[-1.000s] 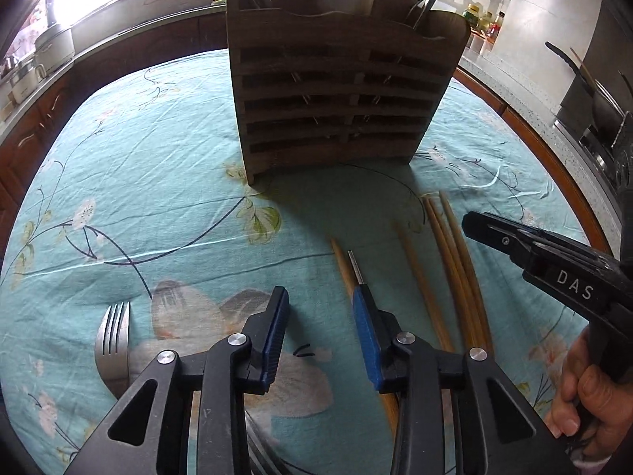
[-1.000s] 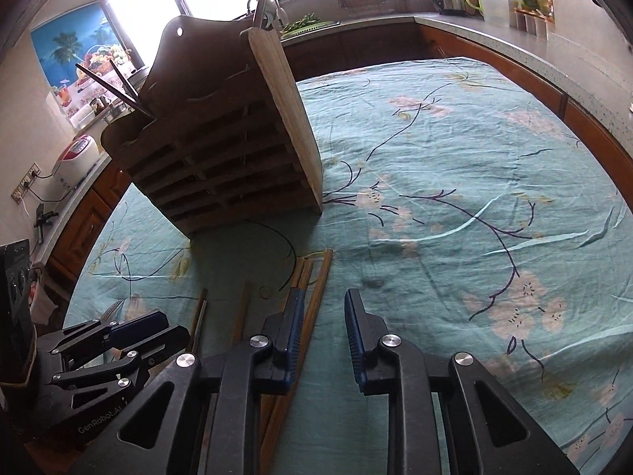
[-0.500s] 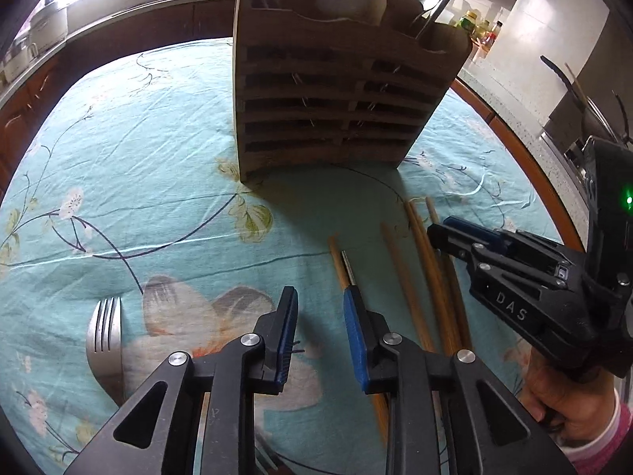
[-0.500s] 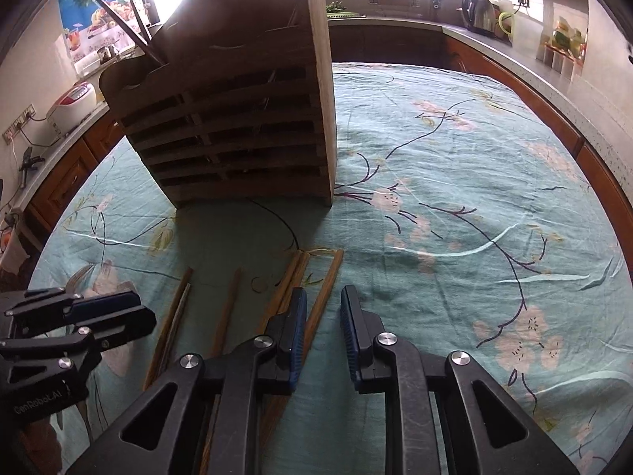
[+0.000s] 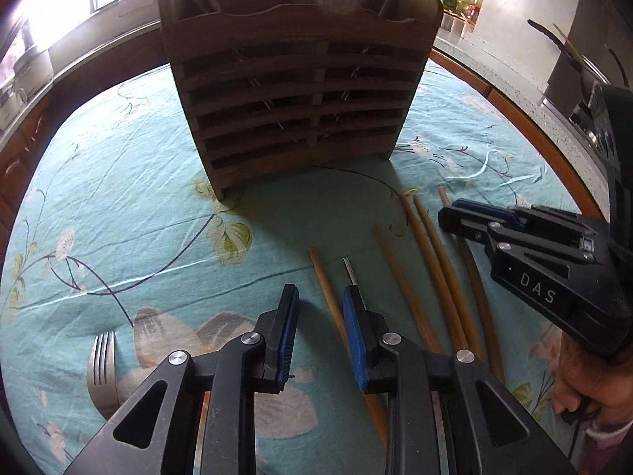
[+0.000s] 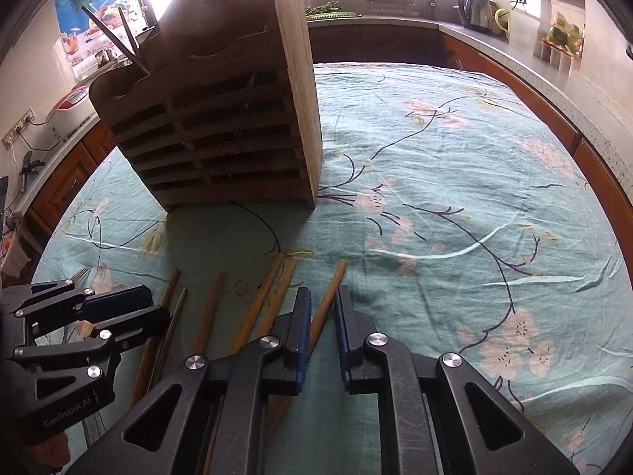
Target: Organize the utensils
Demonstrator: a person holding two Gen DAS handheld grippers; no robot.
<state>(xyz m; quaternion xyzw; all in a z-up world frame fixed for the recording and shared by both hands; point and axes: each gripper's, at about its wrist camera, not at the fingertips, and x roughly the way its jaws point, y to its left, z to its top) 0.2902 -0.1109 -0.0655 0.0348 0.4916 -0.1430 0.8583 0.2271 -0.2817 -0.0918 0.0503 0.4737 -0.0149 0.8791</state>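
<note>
Several wooden chopsticks (image 5: 429, 261) and one metal chopstick (image 5: 350, 271) lie on the floral cloth in front of a slatted wooden utensil holder (image 5: 292, 91), which has utensils standing in it. A steel fork (image 5: 102, 360) lies at the lower left. My left gripper (image 5: 320, 297) hangs open low over the leftmost wooden chopstick (image 5: 321, 277), which runs between its jaws. My right gripper (image 6: 323, 297) is closing; its narrow jaws straddle the rightmost chopstick (image 6: 334, 281) without pressing it. Each gripper shows in the other's view: left gripper (image 6: 156, 304), right gripper (image 5: 449, 211).
The teal floral cloth (image 6: 455, 206) covers a round table ringed by wooden cabinets and a counter (image 6: 534, 63). A kettle (image 6: 474, 10) and jars stand on the counter, and a pan (image 5: 569, 55) sits at the right. A hand (image 5: 581, 392) holds the right gripper.
Both grippers' jaws have narrowed. The right gripper has slid onto the rightmost chopstick, which now lies between its jaws. Both views sit a little closer to the holder.
</note>
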